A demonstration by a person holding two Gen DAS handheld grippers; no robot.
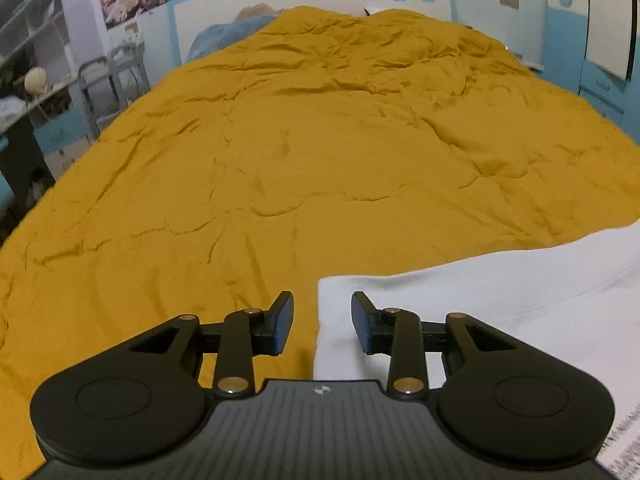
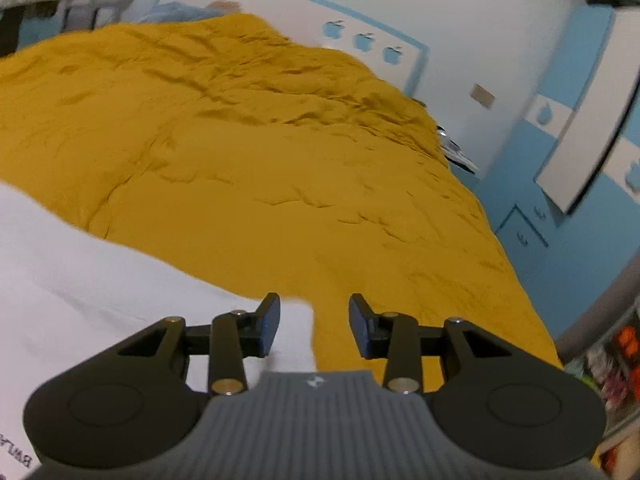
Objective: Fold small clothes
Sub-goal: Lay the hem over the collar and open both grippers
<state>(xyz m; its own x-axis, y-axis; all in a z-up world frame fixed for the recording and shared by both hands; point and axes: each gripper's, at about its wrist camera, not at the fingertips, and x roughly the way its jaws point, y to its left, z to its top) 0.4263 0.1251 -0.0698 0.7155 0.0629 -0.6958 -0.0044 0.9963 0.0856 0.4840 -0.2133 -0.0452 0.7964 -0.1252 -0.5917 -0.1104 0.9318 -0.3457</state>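
A white garment [image 1: 500,300] lies flat on a mustard-yellow bedspread [image 1: 300,140]. In the left wrist view its left edge and near corner sit under my left gripper [image 1: 322,322], which stands open with the cloth's edge below the gap and nothing pinched. In the right wrist view the same white garment [image 2: 100,280] fills the lower left, and its right corner lies under my right gripper [image 2: 314,326], also open, pads clear of the cloth. Dark print shows on the garment at the bottom left edge of that view.
The bedspread [image 2: 280,160] covers the whole bed, wrinkled, up to a white and blue headboard [image 1: 320,0]. A blue cabinet [image 2: 540,220] stands off the bed's right side. Shelves and a metal chair [image 1: 104,80] stand to the left.
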